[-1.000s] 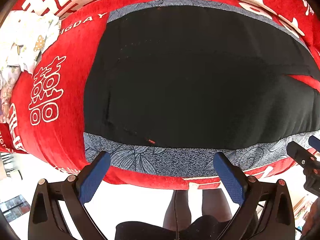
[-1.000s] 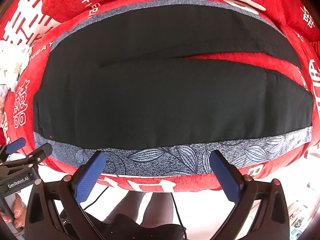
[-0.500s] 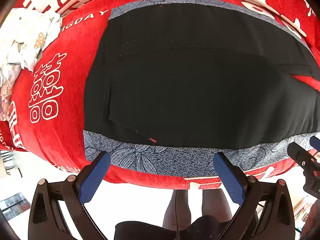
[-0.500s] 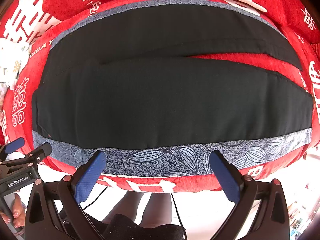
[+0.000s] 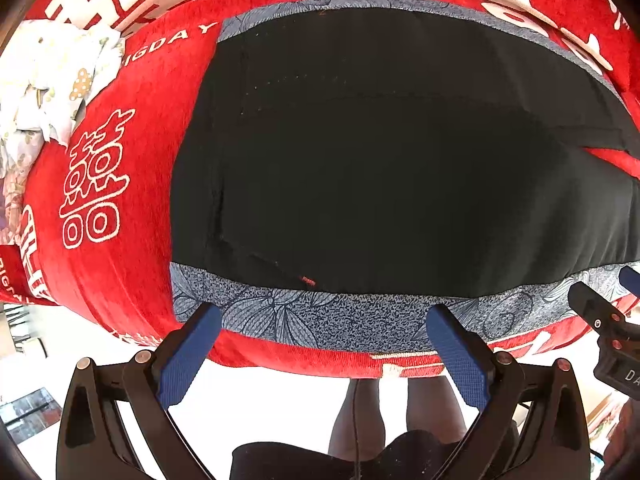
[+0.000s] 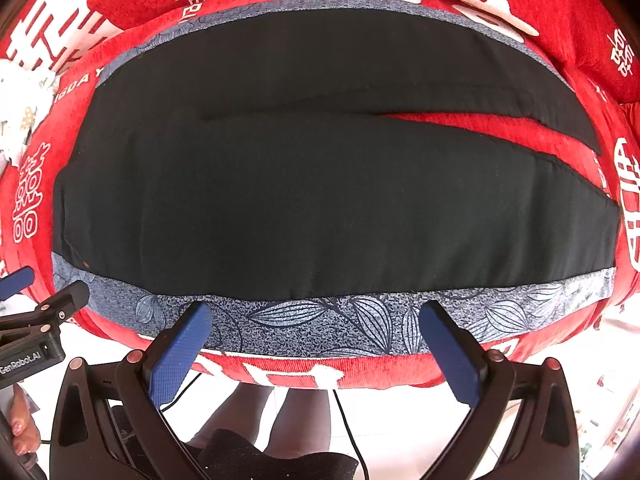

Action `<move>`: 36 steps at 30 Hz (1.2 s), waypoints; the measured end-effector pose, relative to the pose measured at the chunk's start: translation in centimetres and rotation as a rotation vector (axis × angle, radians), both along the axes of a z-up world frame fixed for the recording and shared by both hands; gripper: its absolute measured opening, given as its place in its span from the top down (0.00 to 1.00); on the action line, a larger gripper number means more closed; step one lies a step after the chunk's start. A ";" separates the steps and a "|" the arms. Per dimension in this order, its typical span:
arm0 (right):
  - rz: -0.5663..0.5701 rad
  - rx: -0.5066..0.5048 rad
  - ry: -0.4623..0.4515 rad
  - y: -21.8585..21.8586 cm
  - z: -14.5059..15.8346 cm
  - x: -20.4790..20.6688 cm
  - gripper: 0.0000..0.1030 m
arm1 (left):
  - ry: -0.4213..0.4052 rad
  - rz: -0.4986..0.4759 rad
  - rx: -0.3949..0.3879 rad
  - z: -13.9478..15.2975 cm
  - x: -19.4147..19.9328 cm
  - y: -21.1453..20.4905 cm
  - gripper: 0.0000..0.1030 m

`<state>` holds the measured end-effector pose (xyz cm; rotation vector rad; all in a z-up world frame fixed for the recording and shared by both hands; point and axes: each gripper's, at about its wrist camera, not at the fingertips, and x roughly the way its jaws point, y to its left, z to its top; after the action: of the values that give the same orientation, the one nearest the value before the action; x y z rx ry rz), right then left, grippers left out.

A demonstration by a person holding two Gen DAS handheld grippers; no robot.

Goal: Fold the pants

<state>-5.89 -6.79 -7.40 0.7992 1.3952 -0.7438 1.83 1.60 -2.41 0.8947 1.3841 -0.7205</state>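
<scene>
On red blanket, black pants unmoved; both hand-held grippers still wide open, empty.

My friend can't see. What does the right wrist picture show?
Black pants lie flat on a grey leaf-print mat over a red blanket, legs slightly apart. The open right gripper hovers at the near edge.

Black pants on a grey-blue leaf-print mat; red blanket with white characters, possibly embroidered.
</scene>
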 end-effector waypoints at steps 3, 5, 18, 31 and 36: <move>-0.001 0.000 -0.002 0.1 0.0 -0.1 0.00 | -0.002 -0.004 0.001 0.1 -0.2 0.0 0.00; 0.000 -0.001 -0.001 0.1 0.0 -0.1 0.00 | 0.000 -0.005 -0.001 0.1 -0.2 0.0 0.00; -0.048 0.094 -0.176 -0.2 -0.1 -1.2 0.00 | 0.199 0.034 -0.163 -0.3 0.5 1.4 0.00; -0.349 0.594 -0.595 2.7 -8.8 -9.0 0.35 | 0.519 0.281 -0.264 -8.4 5.4 10.3 0.00; -0.447 0.612 -0.739 1.7 -8.9 -10.5 0.35 | 0.541 0.354 -0.345 -8.8 5.9 11.4 0.00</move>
<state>-16.38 -5.13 -16.33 1.7014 0.7538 -0.2667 7.78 12.95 -11.25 0.1702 1.7617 -0.9261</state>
